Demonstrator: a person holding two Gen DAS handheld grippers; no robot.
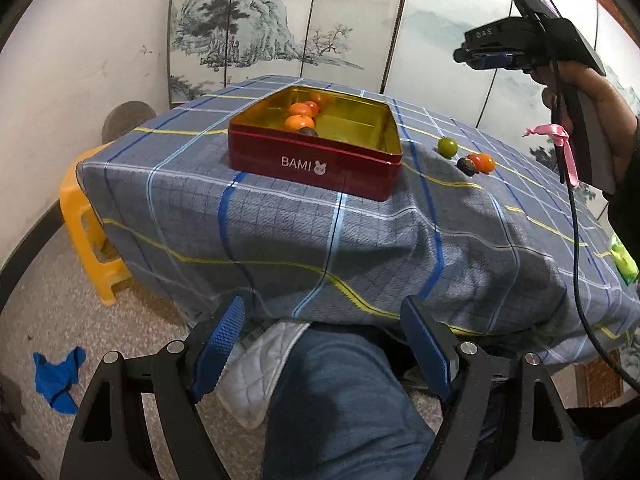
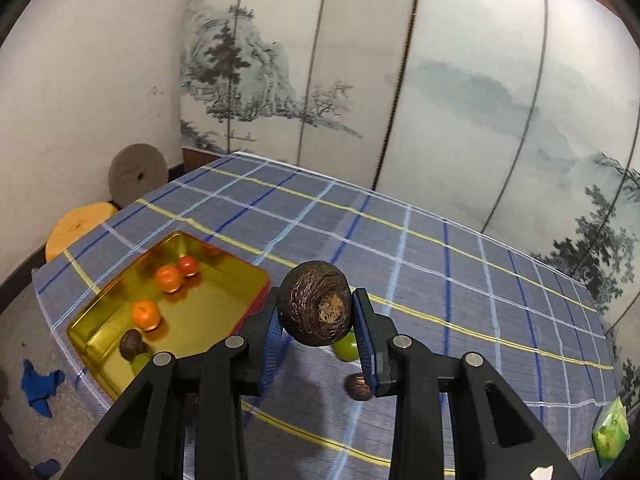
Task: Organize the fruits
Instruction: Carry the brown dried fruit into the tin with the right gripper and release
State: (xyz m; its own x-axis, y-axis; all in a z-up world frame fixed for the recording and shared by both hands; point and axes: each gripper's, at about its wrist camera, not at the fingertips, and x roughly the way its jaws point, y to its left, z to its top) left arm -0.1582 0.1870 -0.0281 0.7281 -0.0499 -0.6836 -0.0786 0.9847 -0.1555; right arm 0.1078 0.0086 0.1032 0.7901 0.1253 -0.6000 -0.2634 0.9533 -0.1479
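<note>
The right gripper (image 2: 316,334) is clenched on a dark brown fruit (image 2: 316,309) held above the checked cloth (image 2: 460,264) – a round, thinly pinched thing that could roll out before reaching the red tin (image 2: 104,344) – while the left gripper (image 1: 320,350) hangs released, nothing blocking the way.

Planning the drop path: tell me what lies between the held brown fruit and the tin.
Bare checked cloth only, in the right wrist view, between the brown fruit in the right gripper and the tin.
</note>
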